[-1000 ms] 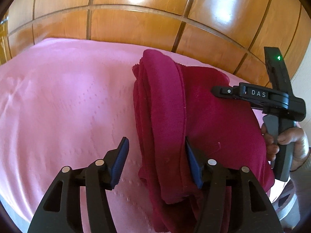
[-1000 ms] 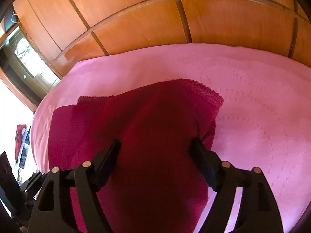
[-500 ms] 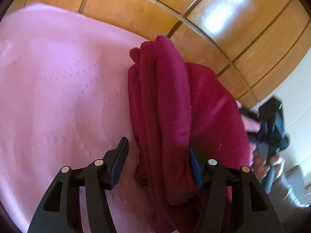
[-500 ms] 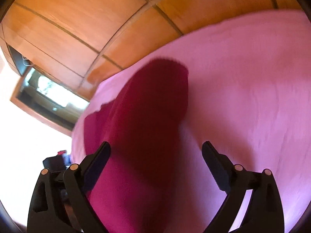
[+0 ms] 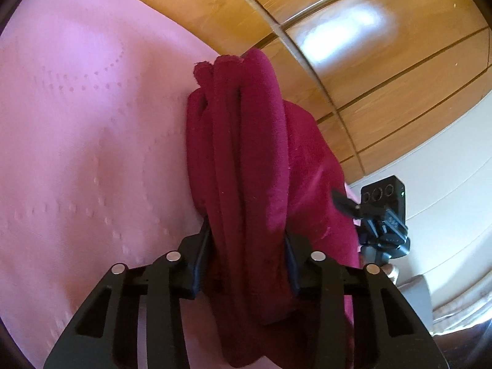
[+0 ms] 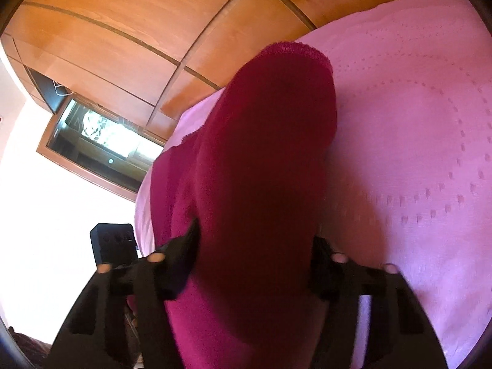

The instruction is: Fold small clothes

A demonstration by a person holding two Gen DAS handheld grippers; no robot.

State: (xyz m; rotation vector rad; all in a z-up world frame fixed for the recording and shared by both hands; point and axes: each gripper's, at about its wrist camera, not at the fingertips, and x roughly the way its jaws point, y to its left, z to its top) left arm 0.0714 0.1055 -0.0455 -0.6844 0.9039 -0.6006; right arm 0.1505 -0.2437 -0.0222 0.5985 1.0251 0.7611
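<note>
A dark red folded garment (image 5: 246,160) lies on the pink bedspread (image 5: 77,123). My left gripper (image 5: 246,246) is shut on its thick folded edge, several layers bunched between the fingers. In the right wrist view the same red garment (image 6: 264,153) fills the middle, and my right gripper (image 6: 255,246) is shut on its other folded edge. The right gripper also shows in the left wrist view (image 5: 381,215), at the cloth's right side. The left gripper's body shows in the right wrist view (image 6: 113,243) at lower left.
A glossy wooden wardrobe (image 5: 338,30) stands behind the bed. The pink bedspread (image 6: 415,153) stretches right of the garment. A window (image 6: 101,135) is at the left. A pale wall (image 5: 430,184) and the bed's right edge lie beyond the cloth.
Both grippers were open around the garment's edges and have closed on them. Both cameras have tilted and moved closer to the cloth.
</note>
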